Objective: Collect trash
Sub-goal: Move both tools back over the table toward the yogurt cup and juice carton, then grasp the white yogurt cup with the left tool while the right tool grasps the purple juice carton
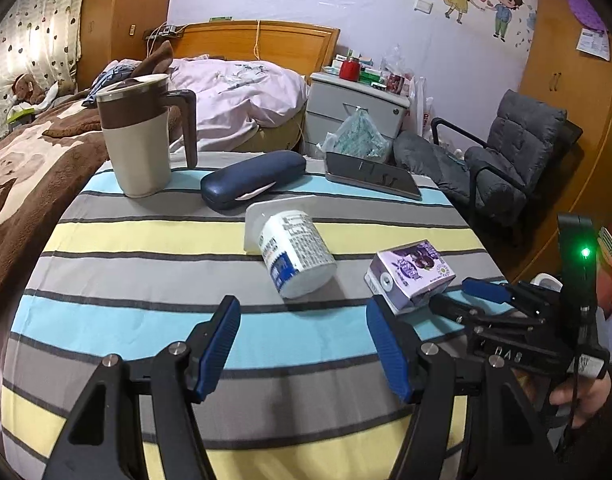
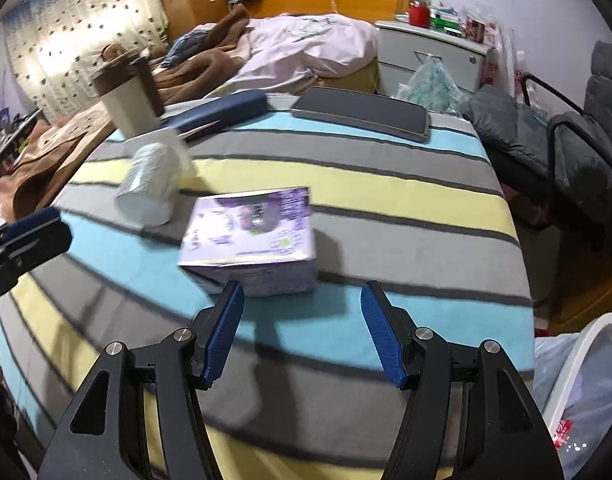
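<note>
Purple carton (image 2: 249, 240) lies on the striped table (image 2: 406, 208), just in front of the right gripper (image 2: 301, 300), whose jaws stand wide apart and hold nothing; left gripper (image 1: 303, 320) is also wide open and empty, near the tipped yogurt cup (image 1: 293, 252)

We see both grippers spread wide above the striped tablecloth (image 1: 145, 312). The left gripper (image 1: 303, 344) has bare cloth between its fingers, and the tipped yogurt cup (image 1: 295, 254) lies just ahead of it. The purple carton (image 2: 251, 240) sits directly before the right gripper (image 2: 301, 332), close to its left finger. Cup and carton lie near each other with a narrow gap between. At the far edge, the mug (image 1: 139, 136), glasses case (image 1: 251, 178) and tablet (image 1: 372, 176) form a row. A white bin (image 2: 578, 368) stands off the table's right side.
</note>
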